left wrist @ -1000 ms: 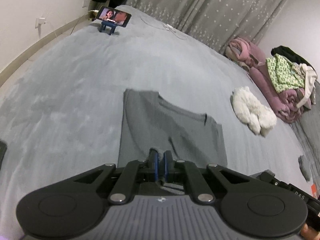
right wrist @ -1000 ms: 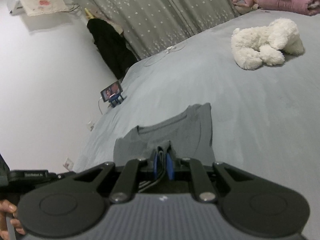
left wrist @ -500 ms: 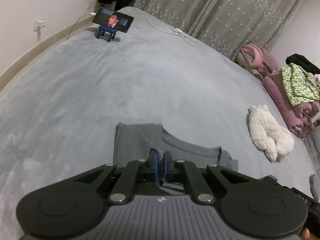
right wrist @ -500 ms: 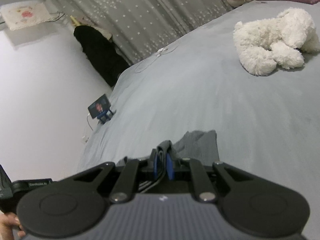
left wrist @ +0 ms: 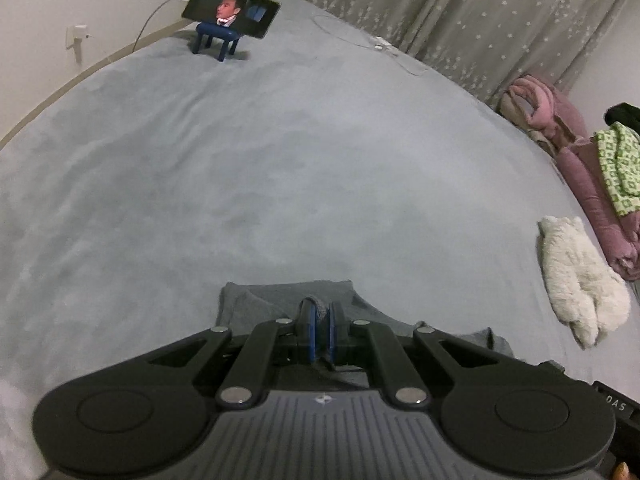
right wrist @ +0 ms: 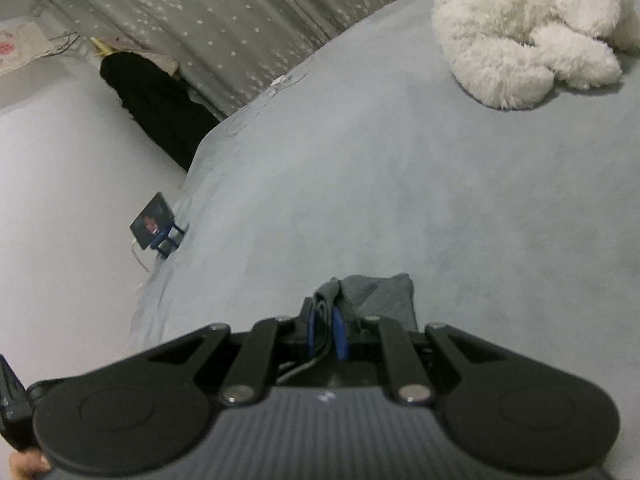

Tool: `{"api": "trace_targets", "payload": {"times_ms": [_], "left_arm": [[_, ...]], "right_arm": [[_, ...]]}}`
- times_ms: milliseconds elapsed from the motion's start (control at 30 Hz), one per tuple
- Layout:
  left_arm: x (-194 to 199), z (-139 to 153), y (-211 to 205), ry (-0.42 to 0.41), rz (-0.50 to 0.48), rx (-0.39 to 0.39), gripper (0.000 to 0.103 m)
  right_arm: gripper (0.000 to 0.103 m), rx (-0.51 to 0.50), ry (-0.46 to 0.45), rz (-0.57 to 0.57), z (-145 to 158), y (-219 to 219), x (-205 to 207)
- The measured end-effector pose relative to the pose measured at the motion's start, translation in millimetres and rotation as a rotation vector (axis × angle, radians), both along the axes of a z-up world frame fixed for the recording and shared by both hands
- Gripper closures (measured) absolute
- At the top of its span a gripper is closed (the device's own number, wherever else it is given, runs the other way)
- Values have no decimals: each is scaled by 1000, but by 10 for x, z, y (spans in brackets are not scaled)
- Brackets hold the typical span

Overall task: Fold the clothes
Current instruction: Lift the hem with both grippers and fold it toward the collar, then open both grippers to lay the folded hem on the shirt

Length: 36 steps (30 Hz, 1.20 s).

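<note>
Between each pair of clenched tongs, left gripper (left wrist: 320, 312) and right gripper (right wrist: 326, 312), grey shirt (left wrist: 256, 300) fabric stays pinched; less shirt now shows ahead than before.

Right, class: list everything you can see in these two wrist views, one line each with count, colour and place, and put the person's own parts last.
shirt: one, dark grey, on the bed just ahead of both grippers, pinched by each
bed: one, grey cover, fills both views
phone: one, black, screen lit, on a blue stand at the bed's far left edge
cable: one, white, from phone to wall socket
plush toy: one, white, on the bed to the right
blankets: pile, pink, far right
green checked cloth: one, on the pink pile
curtain: grey, starred, behind the bed
dark garment: one, black, by the curtain
left hand-held gripper: black and blue, shut on shirt
right hand-held gripper: same, shut on shirt
hand: lower left corner of the right view
</note>
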<state>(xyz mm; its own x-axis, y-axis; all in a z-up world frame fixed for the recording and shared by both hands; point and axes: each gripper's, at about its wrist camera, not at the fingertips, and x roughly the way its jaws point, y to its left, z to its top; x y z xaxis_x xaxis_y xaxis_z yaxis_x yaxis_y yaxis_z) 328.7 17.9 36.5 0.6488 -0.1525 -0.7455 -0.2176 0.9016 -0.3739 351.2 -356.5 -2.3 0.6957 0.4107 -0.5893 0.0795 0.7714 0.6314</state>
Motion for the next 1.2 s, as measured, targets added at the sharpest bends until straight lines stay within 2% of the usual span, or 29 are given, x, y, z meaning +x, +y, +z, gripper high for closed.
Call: {"api": "trace_targets", "payload": {"times_ms": [167, 200, 267, 300, 333, 467, 567, 633, 733, 800, 867, 1000, 1067, 1100, 1133, 1200], "left_arm": [[75, -32, -1, -4, 3, 13, 98], [89, -47, 0, -5, 6, 19, 98], [117, -77, 3, -6, 12, 29, 98], [130, -93, 5, -7, 15, 34, 98], [140, -99, 17, -12, 21, 37, 97], [81, 8, 228, -96, 75, -31, 95], [-31, 56, 309, -122, 82, -12, 95], [-144, 43, 296, -136, 60, 6, 95], [-354, -64, 219, -143, -3, 2, 95], [-515, -160, 134, -113, -37, 20, 95], [-711, -214, 133, -89, -37, 5, 95], [-1120, -200, 274, -78, -7, -78, 94], [-1326, -171, 300, -70, -5, -85, 92], [-1435, -155, 307, -65, -7, -86, 89], [-1538, -146, 314, -59, -6, -88, 84], [-1712, -144, 330, -42, 6, -102, 81]], "right_arm": [[93, -7, 9, -18, -83, 50, 96], [88, -3, 12, -22, -102, 57, 112], [71, -6, -4, -23, -114, 77, 125], [47, -9, -34, -24, -91, 83, 107], [37, -13, -65, -26, -65, 88, 84], [36, -54, -174, -47, 86, 89, -72], [37, -131, -194, -20, 138, 140, -126], [42, -186, -189, 17, 129, 209, -158], [43, -245, -179, 59, 105, 301, -298], [43, -278, -170, 74, 105, 344, -431], [43, -267, -167, 72, 133, 312, -623], [43, -261, -149, 100, 259, 256, -1009], [42, -282, -142, 104, 359, 242, -1221], [38, -269, -134, 97, 404, 213, -1349], [37, -229, -123, 96, 431, 171, -1458], [37, -134, -78, 87, 418, 64, -1670]]}}
